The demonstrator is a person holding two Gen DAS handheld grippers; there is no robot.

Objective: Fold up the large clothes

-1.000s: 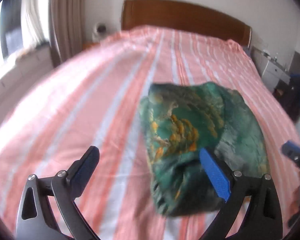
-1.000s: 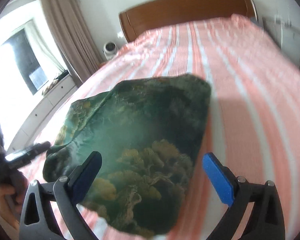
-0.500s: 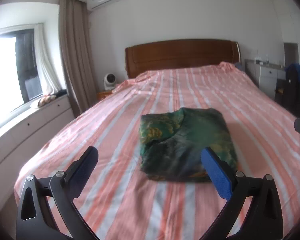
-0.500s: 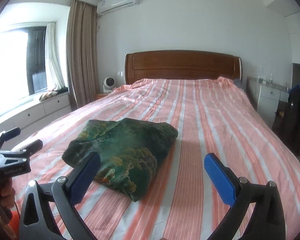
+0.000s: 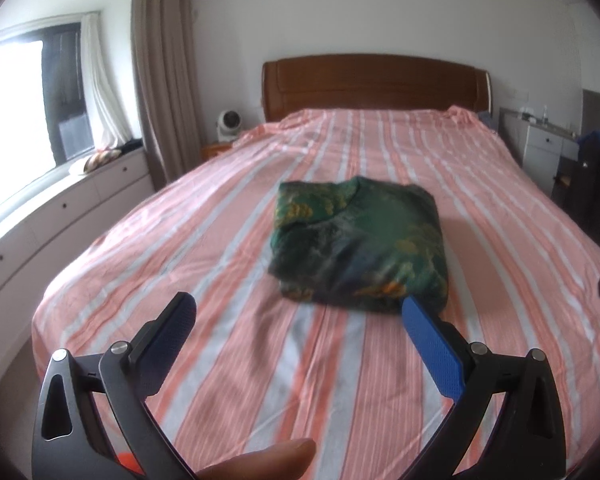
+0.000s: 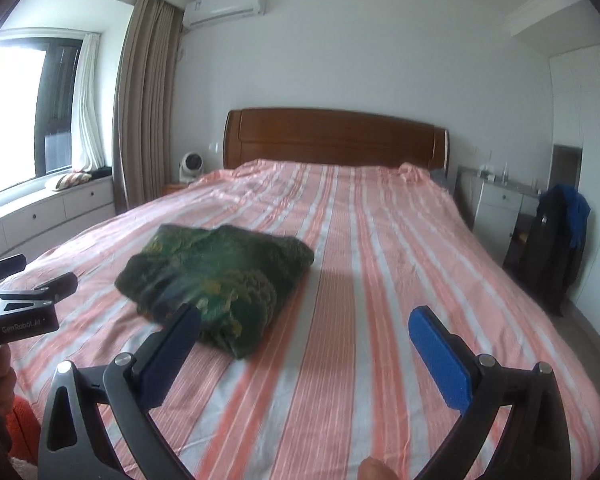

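green garment [image 5: 360, 240] lies folded, a compact bundle mid-bed [image 5: 220, 280]. left gripper [image 5: 296, 312] and right gripper [image 6: 304, 324] near its front edge, spread wide, empty. folding looks finished.

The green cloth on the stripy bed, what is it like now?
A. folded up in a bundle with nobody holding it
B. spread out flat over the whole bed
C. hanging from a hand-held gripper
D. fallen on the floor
A: the green cloth lies as a folded bundle on the striped bed, and both hand-held grippers, left and right, are open and clear of it.
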